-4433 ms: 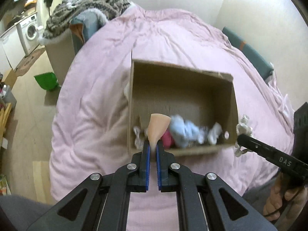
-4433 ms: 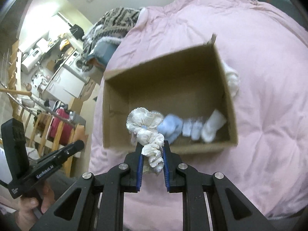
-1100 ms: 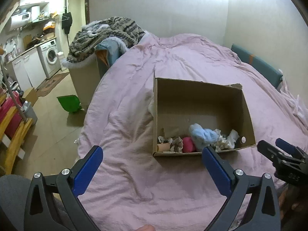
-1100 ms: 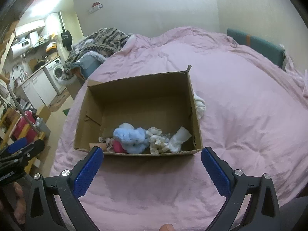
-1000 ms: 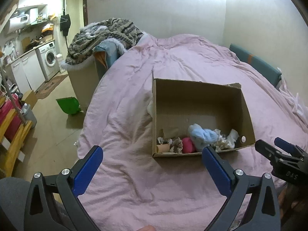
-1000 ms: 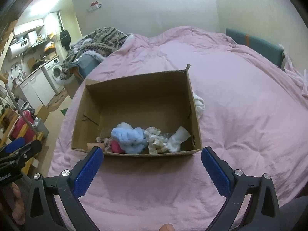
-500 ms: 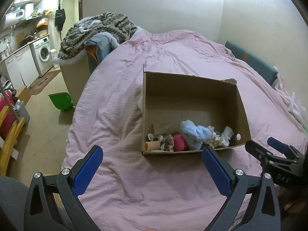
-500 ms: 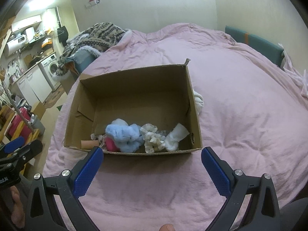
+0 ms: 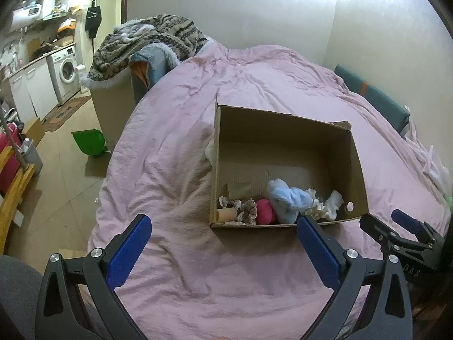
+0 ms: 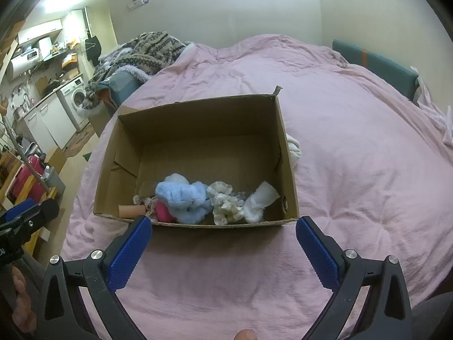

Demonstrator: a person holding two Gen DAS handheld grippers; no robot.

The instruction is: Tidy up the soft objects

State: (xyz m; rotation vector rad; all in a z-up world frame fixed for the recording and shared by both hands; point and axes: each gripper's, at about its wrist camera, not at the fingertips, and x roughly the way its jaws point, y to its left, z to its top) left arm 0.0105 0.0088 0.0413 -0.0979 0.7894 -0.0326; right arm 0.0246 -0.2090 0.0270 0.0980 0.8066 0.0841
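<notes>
An open cardboard box [image 9: 286,121] [image 10: 198,104] sits on a pink bedspread [image 9: 181,255] [image 10: 368,170]. Along its near wall lie a beige sock [image 9: 226,213] [image 10: 130,211], a pink item [image 9: 264,212] [image 10: 162,212], a fluffy light blue item [image 9: 288,199] [image 10: 181,195], a cream ruffled scrunchie [image 9: 314,208] [image 10: 225,202] and a white sock [image 9: 334,201] [image 10: 260,201]. My left gripper [image 9: 223,239] is open and empty, in front of the box. My right gripper [image 10: 223,239] is open and empty too, also short of the box.
A white cloth [image 9: 211,150] [image 10: 294,147] lies against the outside of the box. A patterned blanket [image 9: 150,39] is heaped on a bin at the bed's far left. A green dustpan [image 9: 87,141] lies on the floor. A teal headboard [image 9: 371,99] runs along the right.
Both grippers let go of the beige sock and the cream scrunchie, which now lie in the box, then opened wide and pulled back. In the last second the view shifted slightly.
</notes>
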